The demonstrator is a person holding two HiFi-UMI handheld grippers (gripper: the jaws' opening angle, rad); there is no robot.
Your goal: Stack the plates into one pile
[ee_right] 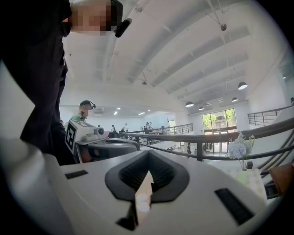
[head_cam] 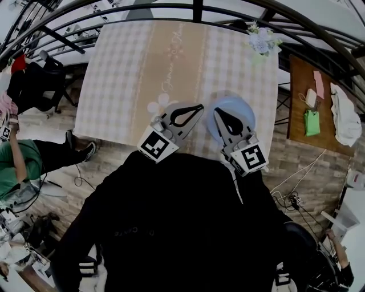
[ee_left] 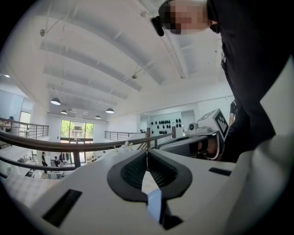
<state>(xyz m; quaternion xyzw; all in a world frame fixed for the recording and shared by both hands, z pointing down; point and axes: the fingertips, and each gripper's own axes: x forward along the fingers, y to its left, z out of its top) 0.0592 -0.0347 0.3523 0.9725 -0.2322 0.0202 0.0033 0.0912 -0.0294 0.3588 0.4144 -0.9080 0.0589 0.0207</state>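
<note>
Obs., head view: one pale blue plate on the table, round and plain, lying at about 5 o'clock on the tabletop, close to the near edge. Cannot tell whether it is a single plate or several already piled, because the right gripper covers its middle. No other plates visible on the checked cloth.

Jaws:
- Left gripper: held level over the near table edge, at 9 o'clock from the plate and apart from it. Left gripper view shows the jaws closed tip to tip, with nothing between the pads.
- Right gripper: over the plate's left half as seen from above; contact cannot be judged. Right gripper view shows the jaws closed together and empty.

Edges and room:
- Tabletop beyond the grippers, from 10 through 12 o'clock, is bare cloth.
- A vase of flowers stands at the far corner, 1 o'clock, well apart from the plate.
- A brown side table sits at 3 o'clock, separate from the main table.
- A dark railing curves along the far side.
</note>
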